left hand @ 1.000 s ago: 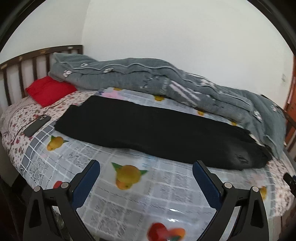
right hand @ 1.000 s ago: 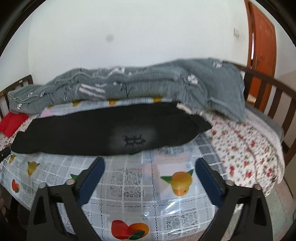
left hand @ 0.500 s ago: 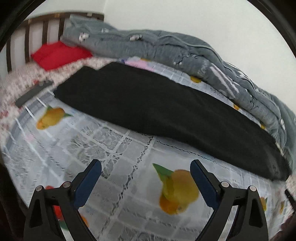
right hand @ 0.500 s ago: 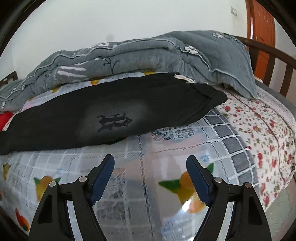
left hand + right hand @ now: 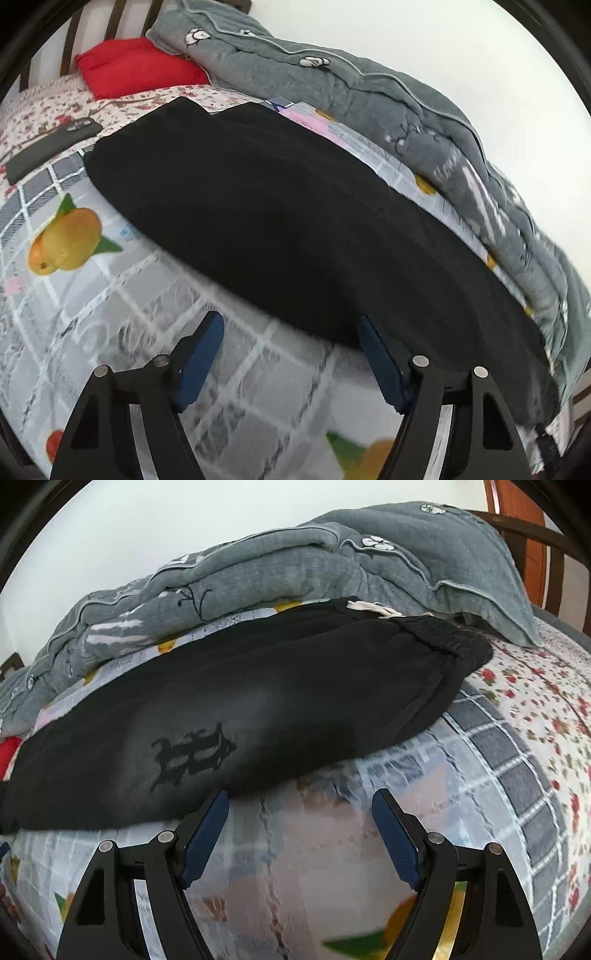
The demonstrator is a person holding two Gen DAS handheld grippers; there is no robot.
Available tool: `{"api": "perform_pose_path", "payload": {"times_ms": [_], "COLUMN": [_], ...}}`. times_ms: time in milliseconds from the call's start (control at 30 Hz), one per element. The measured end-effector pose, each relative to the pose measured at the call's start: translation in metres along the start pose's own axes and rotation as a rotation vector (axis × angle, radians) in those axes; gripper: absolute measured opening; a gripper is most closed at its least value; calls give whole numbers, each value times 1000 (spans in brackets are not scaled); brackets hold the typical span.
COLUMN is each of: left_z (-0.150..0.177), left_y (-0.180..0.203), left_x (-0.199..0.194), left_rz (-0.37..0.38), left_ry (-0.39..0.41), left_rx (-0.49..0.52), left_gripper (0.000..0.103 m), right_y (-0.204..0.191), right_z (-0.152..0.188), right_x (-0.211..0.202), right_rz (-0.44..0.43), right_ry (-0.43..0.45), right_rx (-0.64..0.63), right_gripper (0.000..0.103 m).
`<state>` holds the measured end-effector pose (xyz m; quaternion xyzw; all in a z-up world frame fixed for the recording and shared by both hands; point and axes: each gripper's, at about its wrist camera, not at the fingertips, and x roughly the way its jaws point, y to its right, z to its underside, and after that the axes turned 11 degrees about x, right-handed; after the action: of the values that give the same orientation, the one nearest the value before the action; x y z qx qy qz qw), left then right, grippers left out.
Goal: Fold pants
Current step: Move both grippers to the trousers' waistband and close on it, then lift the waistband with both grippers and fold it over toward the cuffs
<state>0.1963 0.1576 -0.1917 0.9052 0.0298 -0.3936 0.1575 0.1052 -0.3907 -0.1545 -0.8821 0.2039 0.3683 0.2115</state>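
Note:
Black pants (image 5: 295, 229) lie flat and lengthwise across the bed, one leg folded over the other. In the right wrist view the pants (image 5: 258, 716) show an elastic waistband at the right end and a dark emblem on the thigh. My left gripper (image 5: 290, 323) hovers just in front of the near edge of the leg part; its jaws are closing with only the bed cover between them. My right gripper (image 5: 300, 799) stands open at the near edge below the hip, its left fingertip right at the cloth's edge, nothing gripped.
A rumpled grey quilt (image 5: 369, 92) runs along the wall behind the pants. A red pillow (image 5: 133, 66) and a dark phone (image 5: 51, 147) lie near the headboard. The fruit-print cover (image 5: 110, 306) stretches in front. A wooden footboard rail (image 5: 535, 531) stands at the right.
Both grippers have come down and forward to the near edge of the pants. The left jaws have narrowed visibly; the right jaws narrowed a little earlier and then held.

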Motion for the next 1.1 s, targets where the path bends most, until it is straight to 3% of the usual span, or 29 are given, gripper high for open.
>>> {"api": "perform_pose_path", "payload": {"times_ms": [167,233,267,300,333,367,467,767,1100], "left_z": [-15,-19,-21,-23,-26,-29,-40,-99,-138], "left_y": [-10,-14,-14,-15,-16,-18,-20,16,48], "left_x": [12,16,19,21,23,24,14,-5,39], "left_rz": [-14,-71,-113,-144,-166,-148,-117,-133,-174], "left_ry": [8,10,1,-6,-14,-17,17,160,205], "left_rx": [-64,-87,-87,-82,-76,-76,-61,77,162], "left_gripper": [63,41,33,14,9,8,6,6,6], "right_y": [-4,-8,-10,-13,-16,-18,-29,-64,-95], "right_z": [-13,-17,-19,-20,-22,-24,-32,-74,-119], "right_x": [15,22,25,26,27,26,12,0,35], "right_rz": [-19,-1,2,7,6,-18,-36,-72,-78], "right_ry": [-20,-25,-23,-23,-23,-30,29,123,159], "right_rx": [25,28,27,25,20,18,-5,-28,-35], "right_gripper": [80,78,67,58,34,22,18,16,15]}}
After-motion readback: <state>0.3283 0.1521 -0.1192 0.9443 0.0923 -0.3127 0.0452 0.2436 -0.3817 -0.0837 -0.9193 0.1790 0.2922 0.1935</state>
